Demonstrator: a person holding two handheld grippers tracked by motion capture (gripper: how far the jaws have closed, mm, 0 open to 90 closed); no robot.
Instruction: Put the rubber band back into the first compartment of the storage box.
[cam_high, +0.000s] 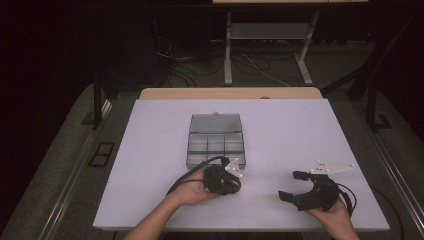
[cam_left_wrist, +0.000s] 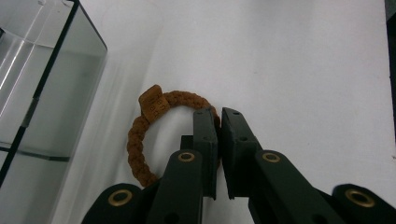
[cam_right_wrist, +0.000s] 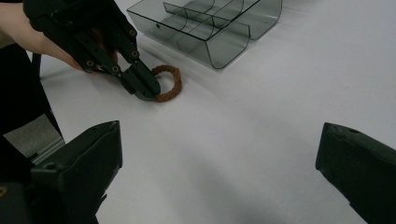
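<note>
Basically left hand-held gripper (cam_left_wrist: 219, 116) pinches brown braided bracelet (cam_left_wrist: 140, 135), tag (cam_left_wrist: 154, 103) markings unreadable; right hand-held gripper (cam_high: 292, 185) spread wide.

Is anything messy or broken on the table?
Nothing looks broken or spilled. The clear divided box stands open and straight. A brown braided bracelet lies on the white table beside the box, outside its compartments, with the left tongs closed on its band.

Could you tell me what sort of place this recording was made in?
Probably a lab or workshop set up for recording. A white-topped table stands in a dark room, cables trail over the floor behind it, and another bench's metal legs rise beyond.
</note>
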